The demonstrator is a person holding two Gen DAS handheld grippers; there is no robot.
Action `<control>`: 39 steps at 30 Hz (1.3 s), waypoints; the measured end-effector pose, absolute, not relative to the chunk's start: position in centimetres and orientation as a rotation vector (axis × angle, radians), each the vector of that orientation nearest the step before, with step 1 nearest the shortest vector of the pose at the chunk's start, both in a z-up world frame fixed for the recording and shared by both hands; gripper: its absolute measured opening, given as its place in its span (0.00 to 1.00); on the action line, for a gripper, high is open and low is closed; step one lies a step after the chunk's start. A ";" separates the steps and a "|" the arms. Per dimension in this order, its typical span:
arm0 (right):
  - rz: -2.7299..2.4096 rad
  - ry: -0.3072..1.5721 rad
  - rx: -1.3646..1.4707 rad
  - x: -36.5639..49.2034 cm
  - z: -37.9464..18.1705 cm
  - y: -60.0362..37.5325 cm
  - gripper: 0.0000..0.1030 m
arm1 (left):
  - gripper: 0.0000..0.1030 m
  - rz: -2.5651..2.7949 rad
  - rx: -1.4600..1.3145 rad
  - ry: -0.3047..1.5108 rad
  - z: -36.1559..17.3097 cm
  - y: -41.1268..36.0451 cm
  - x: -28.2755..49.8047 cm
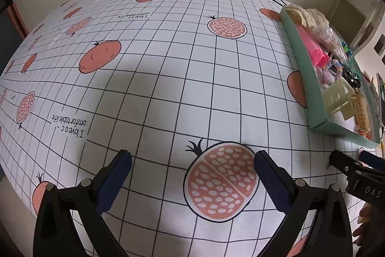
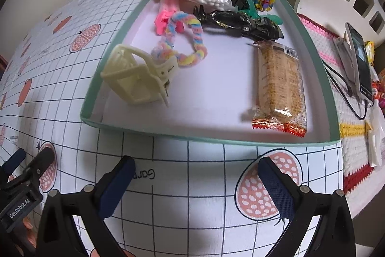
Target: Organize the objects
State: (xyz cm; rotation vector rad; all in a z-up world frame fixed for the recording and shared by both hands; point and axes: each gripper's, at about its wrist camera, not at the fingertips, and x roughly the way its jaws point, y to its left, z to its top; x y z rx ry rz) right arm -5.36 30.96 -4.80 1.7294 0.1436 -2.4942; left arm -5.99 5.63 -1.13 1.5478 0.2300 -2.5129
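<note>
Both claws spread and empty, right claw (image 2: pixel 196 181) facing the tray (image 2: pixel 211 137) near the bench's right edge — best to go low for the cream hair clip (image 2: pixel 138 78).

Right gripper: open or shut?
Open. The right gripper has its fingers spread wide over the tablecloth, nothing between them.

Left claw (image 1: pixel 192 160): jaws spread wide, nothing between the blue pads (image 1: pixel 272 182), held low over the tabletop (image 1: pixel 168 78) and pitched forward. Right claw (image 2: pixel 196 169): jaws likewise spread wide and empty, at a similar low, forward-pitched attitude. The two claws sit side by side, near each other; each shows at the edge of the other's wrist view.
</note>
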 end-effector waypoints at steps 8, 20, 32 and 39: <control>-2.505 0.149 1.711 -4.7 -4.7 31.0 1.00 | 0.98 -2.523 1.512 0.187 -1.4 6.0 -5.7; -2.541 0.156 1.631 -3.3 -4.6 31.2 1.00 | 0.98 -2.543 1.448 0.192 -1.4 6.0 -5.4; -2.558 0.154 1.605 -1.7 -4.3 31.3 1.00 | 0.99 -2.541 1.438 0.195 -1.4 5.9 -5.4; -2.564 0.150 1.609 -0.7 -4.1 31.3 1.00 | 1.00 -2.533 1.429 0.203 -1.4 6.0 -5.2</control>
